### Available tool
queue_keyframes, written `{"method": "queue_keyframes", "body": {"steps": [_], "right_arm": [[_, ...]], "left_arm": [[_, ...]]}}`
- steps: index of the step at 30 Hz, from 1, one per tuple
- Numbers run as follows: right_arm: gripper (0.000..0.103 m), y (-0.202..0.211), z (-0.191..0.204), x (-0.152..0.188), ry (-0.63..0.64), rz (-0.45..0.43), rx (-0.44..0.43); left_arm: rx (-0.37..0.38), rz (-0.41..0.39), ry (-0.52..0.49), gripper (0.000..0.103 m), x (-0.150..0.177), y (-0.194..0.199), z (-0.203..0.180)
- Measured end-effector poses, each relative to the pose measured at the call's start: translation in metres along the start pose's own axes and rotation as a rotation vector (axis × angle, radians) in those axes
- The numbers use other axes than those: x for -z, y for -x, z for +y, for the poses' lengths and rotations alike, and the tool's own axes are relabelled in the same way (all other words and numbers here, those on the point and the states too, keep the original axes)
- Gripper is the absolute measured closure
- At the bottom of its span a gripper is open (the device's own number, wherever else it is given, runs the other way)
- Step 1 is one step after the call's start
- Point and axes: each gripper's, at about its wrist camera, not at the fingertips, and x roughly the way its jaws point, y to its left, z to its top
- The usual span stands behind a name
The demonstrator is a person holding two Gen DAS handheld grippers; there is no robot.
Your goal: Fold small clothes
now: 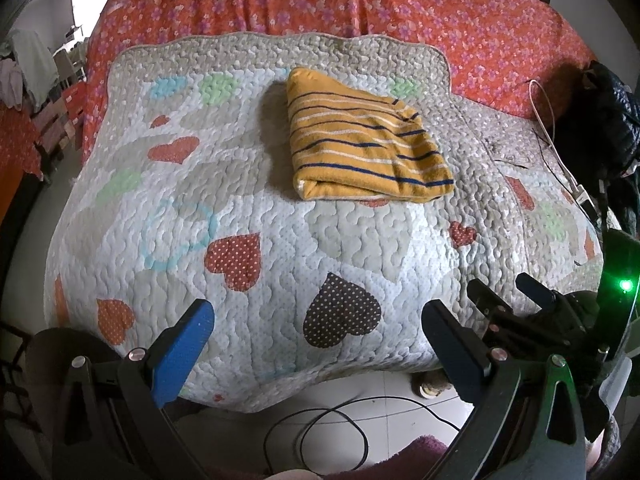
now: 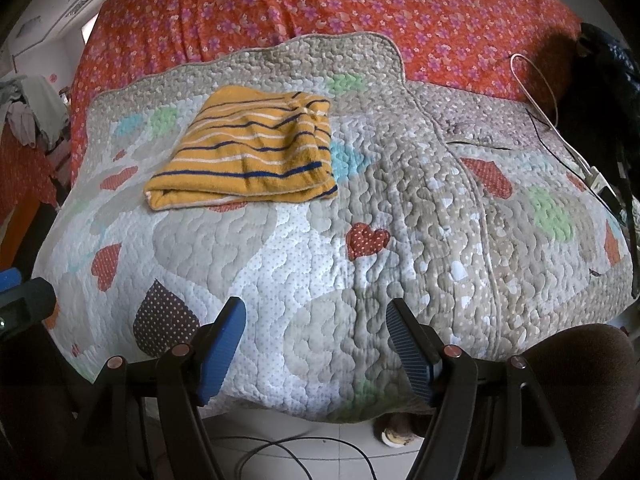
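The yellow striped garment (image 1: 366, 140) lies folded into a thick rectangle on the quilted blanket (image 1: 260, 240) — toward its far half, with navy and white stripes running across the top. The blanket, patched with hearts, covers the near part of the bed, and the red floral sheet (image 1: 360, 4) shows beyond it. Both tools hang over the blanket's near edge, well apart from the garment: the left tool (image 1: 316, 320) is released, blue pads spread with nothing between — the right tool (image 2: 316, 316) likewise stands released and empty. A black cable (image 1: 340, 420) loops on the tiled floor below.
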Motion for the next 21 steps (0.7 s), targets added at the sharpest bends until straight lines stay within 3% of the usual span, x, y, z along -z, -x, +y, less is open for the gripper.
{"method": "queue_keyframes", "body": {"steps": [7, 15, 21], "right_arm": [[0.025, -0.007, 0.004, -0.014, 0.019, 0.009, -0.012], [0.023, -0.020, 0.026, -0.043, 0.071, 0.013, -0.054], [0.022, -0.038, 0.040, -0.030, 0.138, 0.051, -0.067]], "left_arm": [[-0.005, 0.045, 0.037, 0.000, -0.002, -0.016, 0.012], [-0.029, 0.045, 0.081, 0.000, -0.013, -0.024, 0.030], [-0.049, 0.113, 0.089, 0.000, -0.016, -0.048, 0.035]]}}
